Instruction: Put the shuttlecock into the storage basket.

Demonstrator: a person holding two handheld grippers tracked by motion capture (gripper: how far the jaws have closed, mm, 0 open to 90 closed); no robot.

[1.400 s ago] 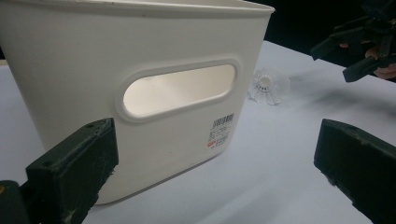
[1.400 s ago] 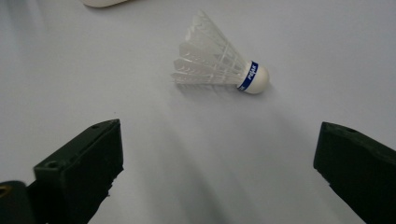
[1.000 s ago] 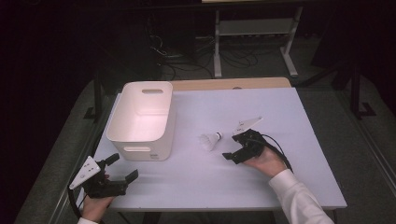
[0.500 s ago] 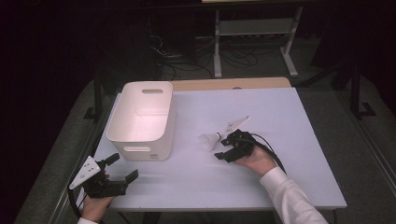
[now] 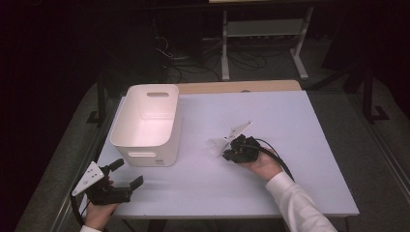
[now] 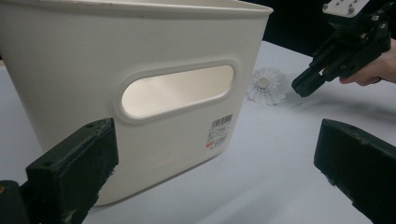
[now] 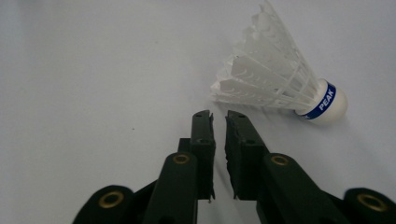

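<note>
Near the middle of the desk, a bit toward my right, my right gripper [image 5: 226, 151] is sitting low over the tabletop with its jaws just having squeezed nearly all the way together, only a thin slit between the pads, and nothing caught between them. The shuttlecock [image 7: 280, 88] is lying on its side just past the jaw tips and off to one side in the right gripper view, feathers fanned toward the gripper, white cork end with the blue PEAK band pointing away, so it's just beside the tips, not in the grip. From the high view the shuttlecock [image 5: 216, 143] shows as a small white thing right at the gripper's nose, roughly mid-desk, well apart from the white bin [image 5: 146, 123], which sits at the desk's left side toward the far edge. My left gripper [image 5: 124, 174] is down at the near left corner of the desk, jaws spread wide and holding nothing; looking along it in the left gripper view, the bin's handle cutout [image 6: 177, 91] faces me between the jaws, and farther off I can see the shuttlecock [image 6: 267, 86] on the desk [image 6: 261, 172] with the right gripper [image 6: 306, 86] just beside it.
</note>
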